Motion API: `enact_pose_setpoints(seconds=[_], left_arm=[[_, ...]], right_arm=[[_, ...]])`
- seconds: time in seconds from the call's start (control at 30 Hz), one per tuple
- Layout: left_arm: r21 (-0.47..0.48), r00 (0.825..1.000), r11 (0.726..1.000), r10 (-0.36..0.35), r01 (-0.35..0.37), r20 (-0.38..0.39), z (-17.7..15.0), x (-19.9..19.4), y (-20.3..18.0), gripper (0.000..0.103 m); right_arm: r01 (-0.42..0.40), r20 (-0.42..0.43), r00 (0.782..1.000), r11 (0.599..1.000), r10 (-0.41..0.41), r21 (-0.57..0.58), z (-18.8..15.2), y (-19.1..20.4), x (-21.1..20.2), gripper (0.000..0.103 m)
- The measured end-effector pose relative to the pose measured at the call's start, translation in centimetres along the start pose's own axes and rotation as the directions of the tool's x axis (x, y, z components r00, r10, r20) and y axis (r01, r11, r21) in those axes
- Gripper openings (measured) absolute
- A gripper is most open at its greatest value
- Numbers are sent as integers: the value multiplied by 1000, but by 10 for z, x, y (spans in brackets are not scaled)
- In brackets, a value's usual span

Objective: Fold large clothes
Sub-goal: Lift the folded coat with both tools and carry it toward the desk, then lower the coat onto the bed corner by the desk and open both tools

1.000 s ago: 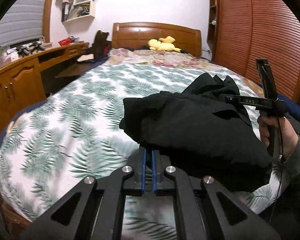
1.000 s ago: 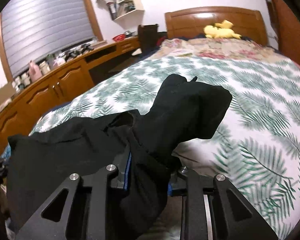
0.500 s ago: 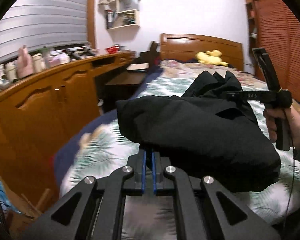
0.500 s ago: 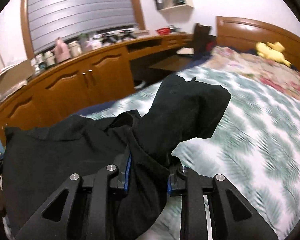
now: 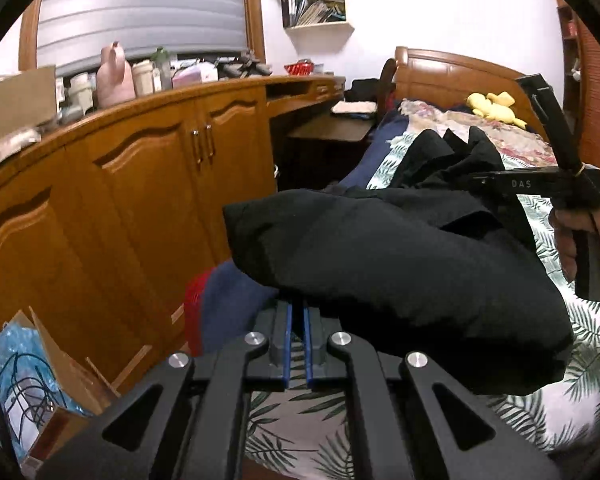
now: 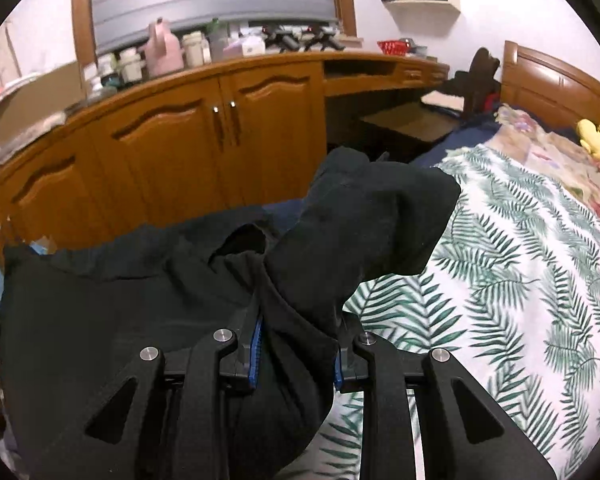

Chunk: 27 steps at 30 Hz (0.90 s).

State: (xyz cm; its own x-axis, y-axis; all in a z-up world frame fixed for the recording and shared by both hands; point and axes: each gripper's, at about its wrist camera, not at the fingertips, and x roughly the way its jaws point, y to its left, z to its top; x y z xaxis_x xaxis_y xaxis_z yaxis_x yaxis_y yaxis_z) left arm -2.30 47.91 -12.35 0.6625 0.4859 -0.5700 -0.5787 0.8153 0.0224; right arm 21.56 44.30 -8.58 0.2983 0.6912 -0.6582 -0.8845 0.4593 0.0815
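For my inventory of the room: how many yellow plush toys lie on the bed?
1: the yellow plush toy lies by the headboard. Others may hide behind the black garment.

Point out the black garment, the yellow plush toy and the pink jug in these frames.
black garment (image 5: 400, 264): left wrist view, on the broad bunched middle of the cloth.
yellow plush toy (image 5: 494, 107): left wrist view, on its body near the headboard.
pink jug (image 6: 165, 53): right wrist view, on its belly, on the cabinet top.
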Motion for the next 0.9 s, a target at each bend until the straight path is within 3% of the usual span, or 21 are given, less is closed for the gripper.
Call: enact_pose_setpoints(seconds=[0.27, 0.47, 0.57, 0.9], left_arm=[[10, 999, 1000, -3, 3, -50, -10, 5, -8, 3], [-6, 998, 999, 40, -40, -41, -12, -13, -6, 5], [-11, 999, 999, 34, -35, -17, -11, -28, -8, 9], [23, 998, 999, -42, 41, 45, -1, -79, -47, 19]], right_arm=[[37, -126, 991, 999, -39, -18, -22, 0, 21, 32], [33, -154, 988, 999, -31, 6, -36, -9, 8, 44], [33, -151, 988, 999, -35, -20, -44, -5, -5, 52], [4, -28, 1000, 999, -5, -47, -78, 11, -103, 57]])
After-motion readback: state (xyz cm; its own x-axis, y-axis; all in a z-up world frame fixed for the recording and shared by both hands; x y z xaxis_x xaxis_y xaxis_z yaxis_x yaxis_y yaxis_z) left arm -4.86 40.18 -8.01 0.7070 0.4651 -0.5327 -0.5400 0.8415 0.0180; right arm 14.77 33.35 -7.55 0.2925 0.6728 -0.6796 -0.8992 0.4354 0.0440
